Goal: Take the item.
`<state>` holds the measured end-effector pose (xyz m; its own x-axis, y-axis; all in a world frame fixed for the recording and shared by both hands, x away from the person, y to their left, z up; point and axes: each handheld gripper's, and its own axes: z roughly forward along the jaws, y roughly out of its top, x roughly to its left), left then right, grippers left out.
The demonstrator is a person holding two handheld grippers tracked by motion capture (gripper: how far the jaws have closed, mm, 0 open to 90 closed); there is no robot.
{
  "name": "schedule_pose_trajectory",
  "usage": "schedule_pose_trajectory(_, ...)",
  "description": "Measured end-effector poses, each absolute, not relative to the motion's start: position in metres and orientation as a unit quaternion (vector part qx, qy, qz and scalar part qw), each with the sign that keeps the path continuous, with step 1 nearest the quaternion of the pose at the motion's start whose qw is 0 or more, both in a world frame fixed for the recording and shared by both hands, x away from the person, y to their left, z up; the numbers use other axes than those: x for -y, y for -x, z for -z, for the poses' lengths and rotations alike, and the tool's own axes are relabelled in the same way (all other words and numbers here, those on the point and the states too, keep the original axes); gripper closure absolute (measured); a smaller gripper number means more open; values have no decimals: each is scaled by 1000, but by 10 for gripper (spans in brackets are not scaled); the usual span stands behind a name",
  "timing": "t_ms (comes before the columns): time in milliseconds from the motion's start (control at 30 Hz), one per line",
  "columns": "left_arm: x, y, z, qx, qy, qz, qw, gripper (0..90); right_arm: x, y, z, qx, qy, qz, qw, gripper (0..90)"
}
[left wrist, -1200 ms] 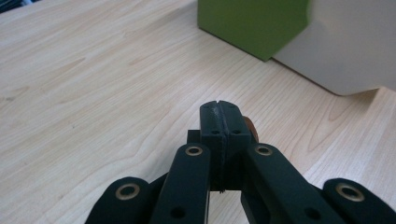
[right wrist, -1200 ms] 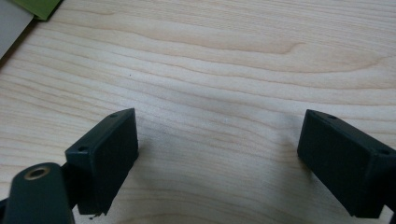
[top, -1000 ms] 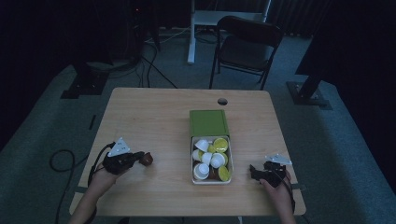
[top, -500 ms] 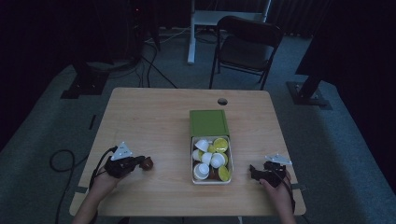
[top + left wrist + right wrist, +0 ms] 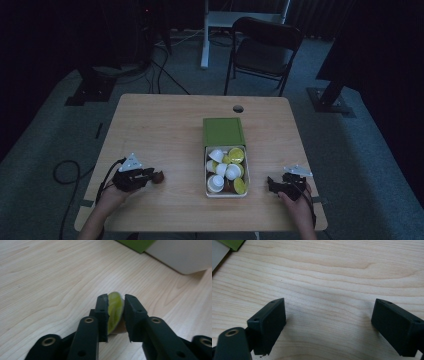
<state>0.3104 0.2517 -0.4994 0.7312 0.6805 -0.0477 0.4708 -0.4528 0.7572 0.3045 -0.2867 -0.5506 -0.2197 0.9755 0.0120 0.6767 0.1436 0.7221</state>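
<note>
A small brown capsule with a yellow-green lid (image 5: 115, 308) lies on its side on the wooden table (image 5: 165, 130), left of the box. My left gripper (image 5: 116, 302) straddles it, and its jaws have just been opening. The lid leans on one pad with a thin gap at the other, so the capsule rests loose between them. In the high view the left gripper (image 5: 151, 176) points right at the capsule (image 5: 159, 176). My right gripper (image 5: 329, 315) rests open on bare wood, and in the high view the right gripper (image 5: 272, 184) sits right of the box.
A white box (image 5: 206, 172) at the table's middle holds several white and yellow-green capsules. Its green lid (image 5: 223, 131) lies just behind it. A cable hole (image 5: 238, 108) is near the far edge and a chair (image 5: 262, 52) stands beyond the table.
My left gripper and the capsule have shifted slightly toward the near edge. The right gripper has kept still.
</note>
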Motion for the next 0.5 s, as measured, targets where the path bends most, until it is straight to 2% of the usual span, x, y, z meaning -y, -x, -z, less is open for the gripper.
schedule_pose_trajectory(100, -251, -311, 496, -348, -836, -129, 404, 636, 287, -305, 551, -717, -576, -310, 241, 118)
schedule_pose_trajectory(167, -252, -312, 492, -349, -834, -129, 408, 634, 287, -305, 551, -717, -576, -310, 241, 118)
schedule_pose_trajectory(200, -252, -312, 490, -349, -832, -127, 411, 604, 287, -305, 551, -717, -576, -310, 241, 118)
schedule_pose_trajectory(500, -240, -307, 474, -329, -829, -113, 439, 592, 287, -305, 551, -717, -576, -310, 241, 118)
